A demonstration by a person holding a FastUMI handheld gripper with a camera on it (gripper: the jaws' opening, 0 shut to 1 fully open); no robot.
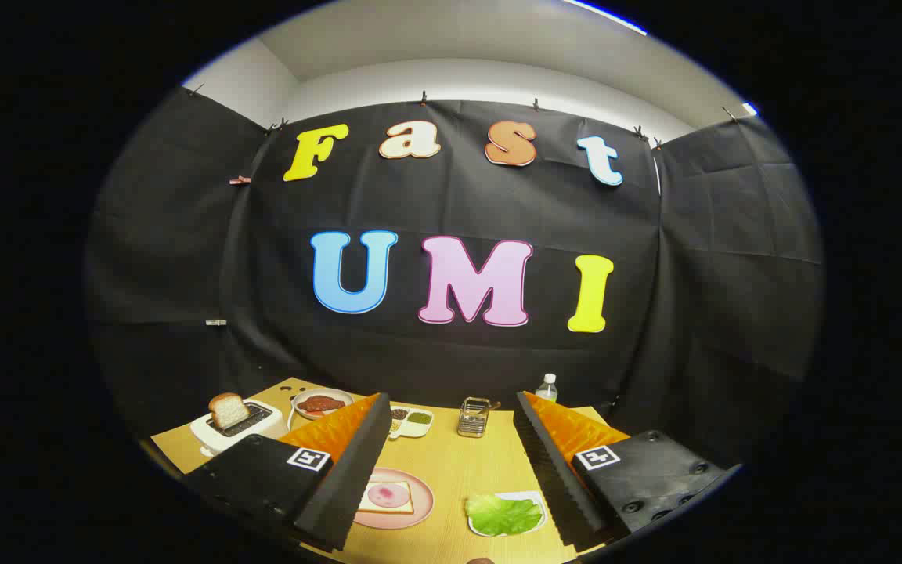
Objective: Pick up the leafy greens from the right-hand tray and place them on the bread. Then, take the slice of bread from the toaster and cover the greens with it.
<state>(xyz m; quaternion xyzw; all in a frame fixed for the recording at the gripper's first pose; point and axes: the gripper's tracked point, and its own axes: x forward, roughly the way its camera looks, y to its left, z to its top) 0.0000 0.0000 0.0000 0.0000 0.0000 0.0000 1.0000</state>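
My tool (451, 470) stands wide open above the table (459, 470), with nothing between its fingers. The leafy greens (503, 515) lie on a small white tray (533, 499) at about five o'clock from the tool's middle, just inside my right finger (557, 478). At seven o'clock, beside my left finger (349, 478), a pink plate (420, 513) carries a slice of bread (388, 497) with a round of meat on top. Further off at ten o'clock, a white toaster (236, 427) holds another bread slice (228, 410) upright. A wire basket (473, 417) stands at twelve o'clock, well beyond the fingers.
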